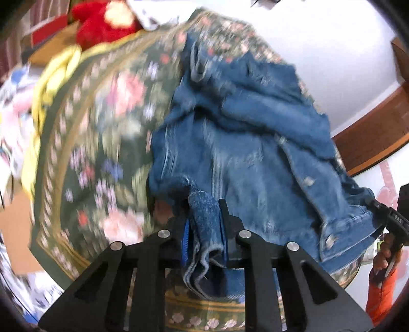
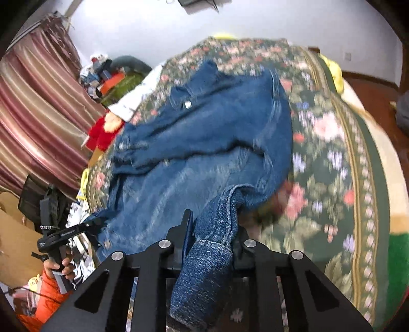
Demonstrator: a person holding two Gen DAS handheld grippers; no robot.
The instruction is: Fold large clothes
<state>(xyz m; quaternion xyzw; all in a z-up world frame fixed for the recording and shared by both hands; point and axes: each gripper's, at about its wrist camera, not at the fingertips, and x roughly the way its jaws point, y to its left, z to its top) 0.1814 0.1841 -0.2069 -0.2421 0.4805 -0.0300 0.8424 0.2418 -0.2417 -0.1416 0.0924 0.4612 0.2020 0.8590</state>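
A blue denim jacket [image 1: 242, 143] lies crumpled on a green floral bedspread [image 1: 102, 122]; it also shows in the right wrist view [image 2: 204, 132]. My left gripper [image 1: 204, 219] is shut on a bunched edge of the jacket, which hangs back between the fingers. My right gripper [image 2: 212, 229] is shut on another bunched edge of the jacket. The right gripper shows at the right edge of the left wrist view [image 1: 391, 217], and the left gripper at the lower left of the right wrist view [image 2: 84, 227], each at a corner of the jacket.
A red plush toy [image 1: 102, 23] and a yellow cloth [image 1: 51, 81] lie at the bedspread's far edge. Striped curtains [image 2: 38, 107] hang at left, cluttered items [image 2: 107, 76] behind the bed. A wooden bed frame [image 1: 370, 132] runs at right. The views are motion-blurred.
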